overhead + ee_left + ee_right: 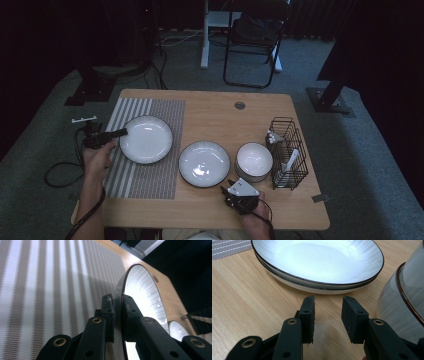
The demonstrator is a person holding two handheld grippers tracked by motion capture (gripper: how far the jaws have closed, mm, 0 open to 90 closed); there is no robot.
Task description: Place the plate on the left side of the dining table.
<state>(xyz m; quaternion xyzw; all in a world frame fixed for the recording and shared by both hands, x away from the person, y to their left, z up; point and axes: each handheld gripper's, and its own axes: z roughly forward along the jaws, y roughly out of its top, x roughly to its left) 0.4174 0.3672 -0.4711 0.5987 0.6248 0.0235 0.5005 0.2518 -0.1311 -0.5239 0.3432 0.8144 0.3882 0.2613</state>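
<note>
A white plate with a dark rim (pixel 147 140) lies over the striped placemat (pixel 150 182) at the table's left. My left gripper (pixel 122 133) comes in from the left and is shut on that plate's near-left rim. In the left gripper view the rim (pixel 119 293) sits clamped between the two pads, with the plate's face (pixel 142 287) on one side and the placemat (pixel 50 290) on the other. Whether the plate touches the mat I cannot tell. My right gripper (pixel 227 186) rests near the front edge; its jaws (pixel 328 312) stand open over bare wood, nothing between them.
Two stacked plates (pixel 204 163) (pixel 319 262) sit at the table's middle, just beyond the right gripper. Stacked bowls (pixel 254 160) (pixel 402 297) stand to their right. A black wire rack (pixel 288 152) with white utensils stands at the right edge. A folding chair (pixel 252 45) stands behind the table.
</note>
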